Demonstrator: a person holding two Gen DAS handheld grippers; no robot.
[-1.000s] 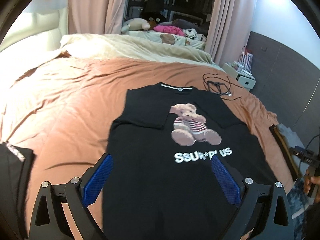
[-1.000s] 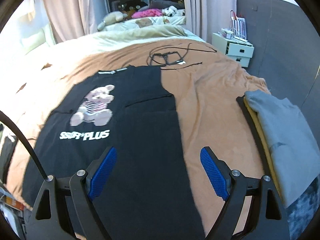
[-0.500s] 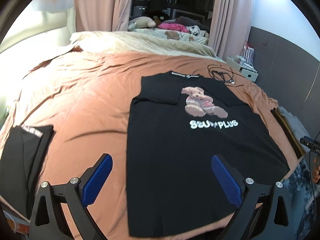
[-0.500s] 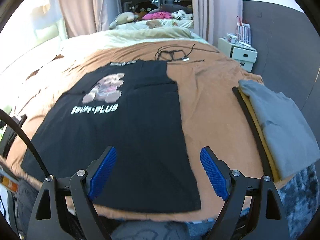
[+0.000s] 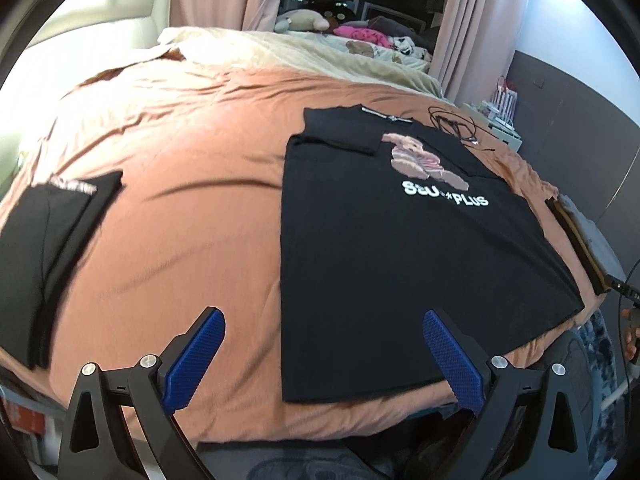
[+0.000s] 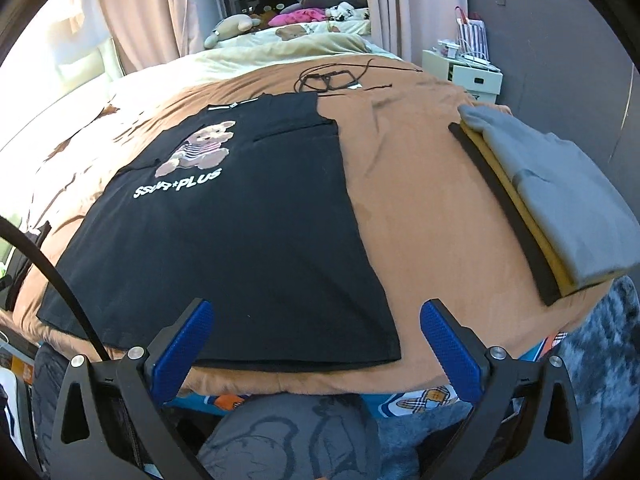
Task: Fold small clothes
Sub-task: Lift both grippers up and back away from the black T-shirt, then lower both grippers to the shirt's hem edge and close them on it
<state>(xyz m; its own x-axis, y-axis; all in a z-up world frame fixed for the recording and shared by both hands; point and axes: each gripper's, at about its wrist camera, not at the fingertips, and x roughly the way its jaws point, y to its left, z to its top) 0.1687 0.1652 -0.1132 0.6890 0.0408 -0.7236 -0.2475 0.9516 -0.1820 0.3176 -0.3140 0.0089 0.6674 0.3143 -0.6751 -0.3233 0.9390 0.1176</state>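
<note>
T-shirt (image 5: 384, 248): black, flat on my bed (image 5: 192, 208), sleeves folded in.
Left hand-held gripper (image 5: 322, 354): wide open, empty, above near hem.
Right hand-held gripper (image 6: 316, 344): jaws just widened, fully apart, empty, over hem corner.

Black T-shirt (image 6: 240, 248) flat — claw (image 6: 314, 354) wide.

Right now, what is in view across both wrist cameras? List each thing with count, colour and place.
T-shirt: one, black with bear print, flat on the bed, sleeves folded in.
Folded garment: one, black, bed's left edge.
Clothes stack: one, grey over mustard and black, bed's right edge.
Bedspread: one, orange-brown.
Cable: one, black, beyond the collar.
Nightstand: one, white, far right.
Left gripper: blue fingers open, empty.
Right gripper: blue fingers just opened wider, empty.
</note>
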